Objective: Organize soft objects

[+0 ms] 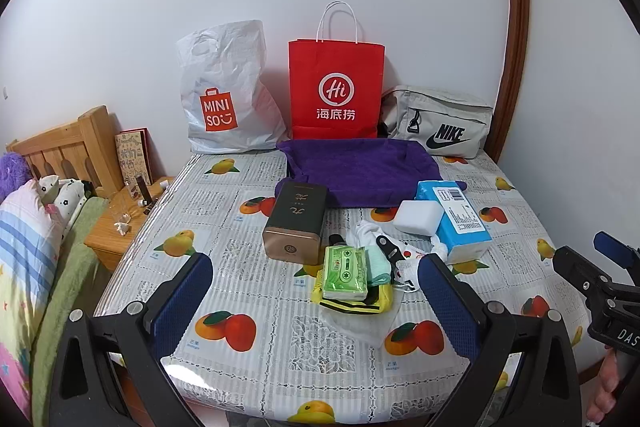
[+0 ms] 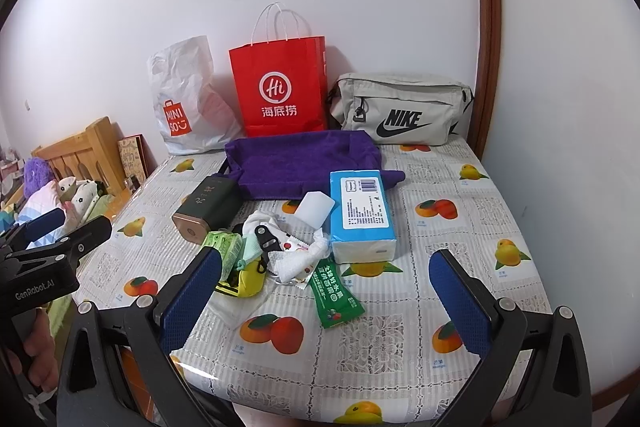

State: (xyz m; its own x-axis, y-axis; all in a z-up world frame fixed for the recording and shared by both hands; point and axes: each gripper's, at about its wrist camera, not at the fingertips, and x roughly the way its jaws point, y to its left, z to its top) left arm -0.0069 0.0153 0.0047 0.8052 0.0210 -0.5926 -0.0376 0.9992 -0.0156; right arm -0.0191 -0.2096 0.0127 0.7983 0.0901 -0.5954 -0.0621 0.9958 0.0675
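Mostly bare table point(image 2: 500, 203) edge, clutter point(image 2: 280, 251) central

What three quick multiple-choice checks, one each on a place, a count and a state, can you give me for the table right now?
1. What stands against the wall between the white plastic bag and the grey Nike bag?
A. a red paper bag
B. a blue box
C. a wooden chair

2. How many bags line the wall?
A. two
B. three
C. five

3. How are the left gripper and the right gripper?
A. both shut on cloth
B. one open, one shut
C. both open, holding nothing

Answers: 1 A, the red paper bag stands in the middle; 2 B, white, red and grey; 3 C, each pair of blue fingers is spread with only table between.
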